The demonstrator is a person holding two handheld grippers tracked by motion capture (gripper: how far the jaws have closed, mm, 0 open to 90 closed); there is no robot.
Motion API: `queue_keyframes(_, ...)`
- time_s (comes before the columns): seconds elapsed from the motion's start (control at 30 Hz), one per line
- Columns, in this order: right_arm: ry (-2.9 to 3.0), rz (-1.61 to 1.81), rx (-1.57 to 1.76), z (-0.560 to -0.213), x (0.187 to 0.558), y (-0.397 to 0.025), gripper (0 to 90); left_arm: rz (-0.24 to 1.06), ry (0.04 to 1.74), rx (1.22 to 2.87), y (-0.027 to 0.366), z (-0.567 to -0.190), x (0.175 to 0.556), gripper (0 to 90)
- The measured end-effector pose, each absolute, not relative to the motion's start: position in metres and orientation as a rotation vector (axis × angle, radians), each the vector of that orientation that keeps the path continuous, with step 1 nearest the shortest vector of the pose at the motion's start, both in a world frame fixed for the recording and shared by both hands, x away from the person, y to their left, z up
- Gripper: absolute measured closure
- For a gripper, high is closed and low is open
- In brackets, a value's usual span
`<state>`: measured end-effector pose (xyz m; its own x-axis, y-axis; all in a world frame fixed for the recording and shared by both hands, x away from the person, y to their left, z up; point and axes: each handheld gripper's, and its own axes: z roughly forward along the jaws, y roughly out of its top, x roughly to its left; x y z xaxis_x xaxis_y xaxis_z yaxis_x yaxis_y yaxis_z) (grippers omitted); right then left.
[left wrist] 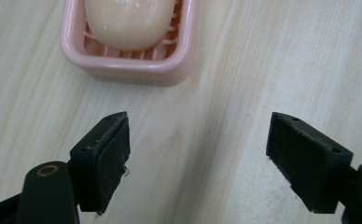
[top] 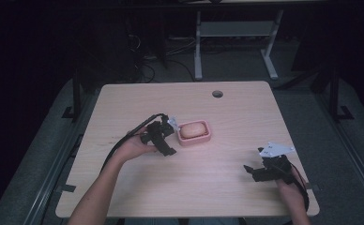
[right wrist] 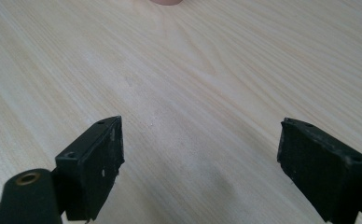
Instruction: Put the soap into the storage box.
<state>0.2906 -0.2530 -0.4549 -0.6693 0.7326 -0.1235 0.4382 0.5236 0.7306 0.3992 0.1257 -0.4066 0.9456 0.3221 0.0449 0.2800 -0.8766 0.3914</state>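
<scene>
A pink soap dish (top: 195, 139) sits near the middle of the wooden table (top: 227, 117), with a pale bar of soap (top: 192, 130) lying in it. My left gripper (top: 168, 138) is just left of the dish, open and holding nothing. In the left gripper view the dish (left wrist: 123, 70) and the soap (left wrist: 130, 23) lie ahead and to the left of the open left gripper (left wrist: 198, 140), a short way off. My right gripper (top: 251, 172) stands open near the table's front right, over bare wood. In the right gripper view the right gripper (right wrist: 200, 149) points toward a pink sliver of the dish (right wrist: 167, 2).
A round cable hole (top: 217, 93) sits near the table's far edge. Beyond the table, a white desk frame (top: 198, 47) and cables (top: 145, 70) are on the dark floor. A black cable (top: 124, 140) trails from the left gripper.
</scene>
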Motion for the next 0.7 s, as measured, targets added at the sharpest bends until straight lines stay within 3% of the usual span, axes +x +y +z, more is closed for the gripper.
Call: queue_keyframes(0.7,2.348,0.947,0.974,-0.456,0.290,-0.251,14.0,0.156,0.474,2.665,0.154,-0.411,0.378,20.9)
